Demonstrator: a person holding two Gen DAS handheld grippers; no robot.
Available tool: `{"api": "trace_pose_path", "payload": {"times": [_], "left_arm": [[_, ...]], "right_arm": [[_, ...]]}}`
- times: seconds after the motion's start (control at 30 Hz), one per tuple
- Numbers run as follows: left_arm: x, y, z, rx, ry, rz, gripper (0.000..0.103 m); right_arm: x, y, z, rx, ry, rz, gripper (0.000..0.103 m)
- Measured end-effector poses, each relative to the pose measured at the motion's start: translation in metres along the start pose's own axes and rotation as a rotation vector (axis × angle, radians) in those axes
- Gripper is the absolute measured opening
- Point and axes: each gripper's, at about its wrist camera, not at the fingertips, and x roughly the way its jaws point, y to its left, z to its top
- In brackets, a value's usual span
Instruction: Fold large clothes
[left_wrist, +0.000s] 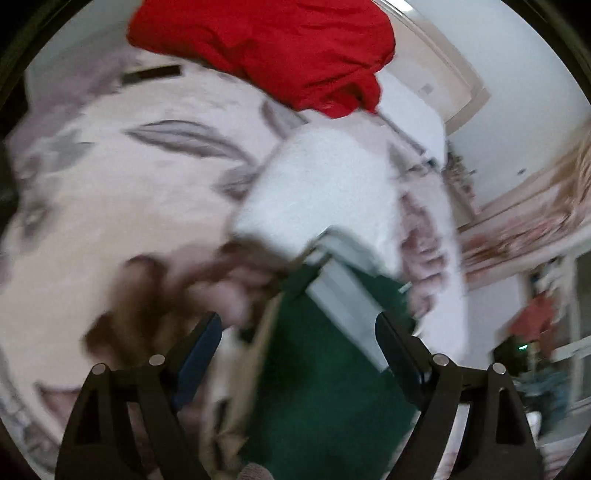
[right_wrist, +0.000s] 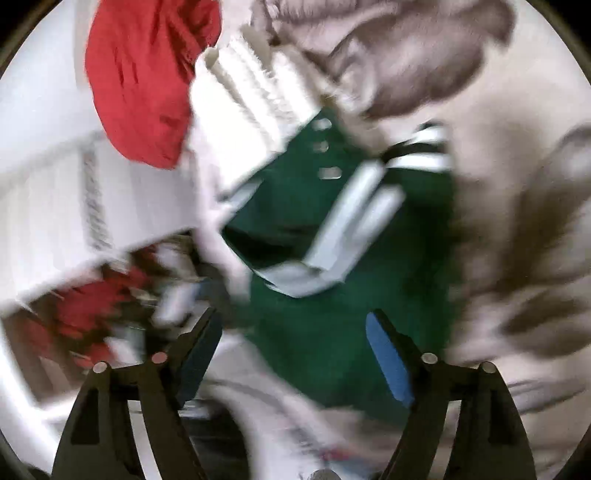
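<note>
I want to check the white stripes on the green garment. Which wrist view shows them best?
The right wrist view: the green garment fills its middle, with the white stripes in plain sight, though blurred. The left wrist view shows only a strip of the same garment, mostly plain green with one pale band, partly hidden by a white folded cloth.

Both wrist views are bright and evenly lit by soft indoor light, with no hard shadows and no glare. Motion blur smears nearly everything. In the left wrist view the patterned bedspread (left_wrist: 110, 206) left of the left claw (left_wrist: 299, 332) is streaked, and the green garment (left_wrist: 325, 387) between its fingers has soft edges. The red cloth (left_wrist: 266, 48) far ahead stays sharpest. In the right wrist view the blur is heavier: the white stripes (right_wrist: 354, 218) ahead of the right claw (right_wrist: 295, 328) drag into bands. Fisheye bending curves the room's lines near the rims, and the corners are black.
</note>
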Motion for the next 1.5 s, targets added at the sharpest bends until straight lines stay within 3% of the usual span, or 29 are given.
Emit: {"api": "trace_pose_path", "payload": {"times": [0.1, 0.2, 0.27, 0.37, 0.43, 0.6, 0.67, 0.73, 0.77, 0.9, 1.0, 1.07, 1.17, 1.27, 1.4, 1.5], "left_arm": [[-0.007, 0.023, -0.056, -0.013, 0.011, 0.080, 0.085], [-0.009, 0.055, -0.113, -0.082, 0.028, 0.123, 0.085], [-0.008, 0.080, -0.145, -0.163, 0.028, 0.103, 0.085], [-0.006, 0.101, -0.165, -0.232, 0.021, 0.113, 0.086], [-0.005, 0.109, -0.169, -0.263, 0.006, 0.111, 0.086], [-0.007, 0.117, -0.168, -0.282, -0.003, 0.156, 0.085], [-0.014, 0.117, -0.169, -0.263, -0.007, 0.171, 0.085], [-0.022, 0.115, -0.168, -0.243, -0.008, 0.186, 0.085], [-0.027, 0.115, -0.168, -0.229, -0.004, 0.194, 0.085], [-0.043, 0.120, -0.172, -0.196, 0.009, 0.223, 0.085], [-0.063, 0.125, -0.172, -0.192, 0.009, 0.215, 0.085], [-0.077, 0.128, -0.173, -0.191, 0.003, 0.209, 0.085], [-0.098, 0.132, -0.174, -0.170, 0.005, 0.228, 0.085], [-0.108, 0.134, -0.178, -0.137, 0.013, 0.228, 0.085], [-0.104, 0.128, -0.187, -0.100, 0.057, 0.239, 0.085], [-0.101, 0.113, -0.198, -0.077, 0.073, 0.203, 0.085]], "right_arm": [[0.029, -0.025, -0.029, -0.078, 0.031, -0.083, 0.086], [0.061, -0.048, -0.037, -0.101, 0.017, -0.033, 0.086], [0.077, -0.060, -0.029, -0.091, -0.020, 0.037, 0.090], [0.107, -0.073, -0.008, -0.098, -0.053, 0.091, 0.098], [0.133, -0.078, 0.006, -0.109, -0.012, 0.124, 0.103], [0.150, -0.060, 0.011, -0.136, -0.024, 0.132, 0.101], [0.145, -0.058, 0.001, -0.100, -0.067, 0.115, 0.063], [0.134, -0.065, -0.015, 0.013, -0.127, 0.155, 0.044], [0.130, -0.069, -0.026, 0.067, -0.155, 0.188, 0.038], [0.124, -0.088, -0.086, 0.340, -0.240, 0.363, 0.035], [0.123, -0.109, -0.157, 0.571, -0.302, 0.522, 0.034], [0.123, -0.113, -0.211, 0.674, -0.332, 0.565, 0.033], [0.135, -0.108, -0.307, 0.820, -0.335, 0.578, 0.033], [0.163, -0.086, -0.385, 0.820, -0.262, 0.464, 0.033], [0.205, -0.093, -0.413, 0.816, -0.104, 0.336, 0.047], [0.195, -0.101, -0.417, 0.774, -0.008, 0.344, 0.054]]}}
